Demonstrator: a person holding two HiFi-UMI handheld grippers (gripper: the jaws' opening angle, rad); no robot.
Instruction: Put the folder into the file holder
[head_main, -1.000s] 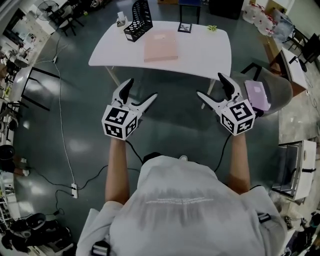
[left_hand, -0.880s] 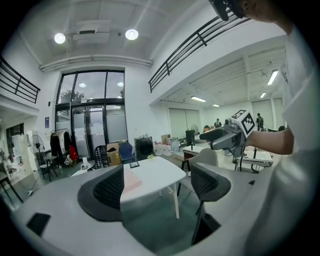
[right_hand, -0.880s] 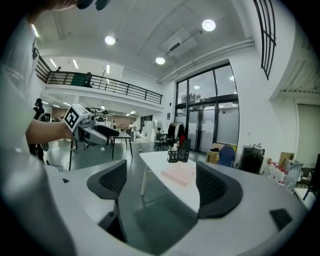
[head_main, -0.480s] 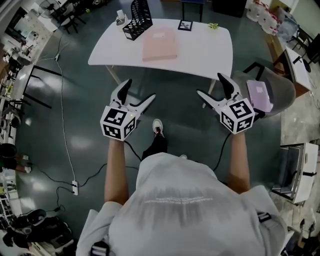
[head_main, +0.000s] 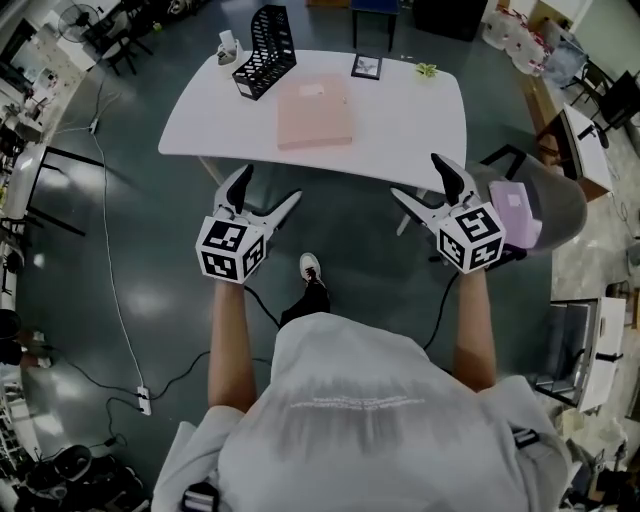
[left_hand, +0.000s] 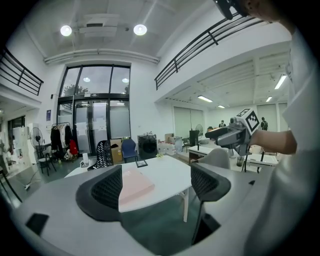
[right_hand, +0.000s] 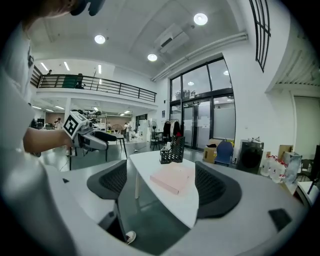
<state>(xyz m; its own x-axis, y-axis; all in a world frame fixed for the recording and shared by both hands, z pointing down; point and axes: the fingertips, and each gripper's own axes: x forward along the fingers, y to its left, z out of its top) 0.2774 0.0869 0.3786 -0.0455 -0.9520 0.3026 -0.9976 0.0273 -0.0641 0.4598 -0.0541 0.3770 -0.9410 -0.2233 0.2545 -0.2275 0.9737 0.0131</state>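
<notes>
A pink folder (head_main: 315, 112) lies flat in the middle of a white table (head_main: 410, 120). A black mesh file holder (head_main: 265, 52) stands at the table's far left corner. Both grippers hang in the air short of the table's near edge, well apart from the folder. My left gripper (head_main: 270, 187) is open and empty, and so is my right gripper (head_main: 417, 178). The left gripper view shows the folder (left_hand: 134, 184) between the spread jaws, with the file holder (left_hand: 103, 154) behind it. In the right gripper view the folder (right_hand: 172, 178) lies in front of the file holder (right_hand: 172, 151).
A small framed picture (head_main: 366, 66), a white object (head_main: 227, 45) and a small green item (head_main: 427, 70) sit along the table's far edge. A grey chair (head_main: 555, 195) holding a lilac item (head_main: 515, 190) stands at the right. A cable and power strip (head_main: 143, 398) lie on the floor at the left.
The table and folder have come nearer and sit lower in the head view. A foot has stepped forward below the grippers. Both grippers stay open and empty.
</notes>
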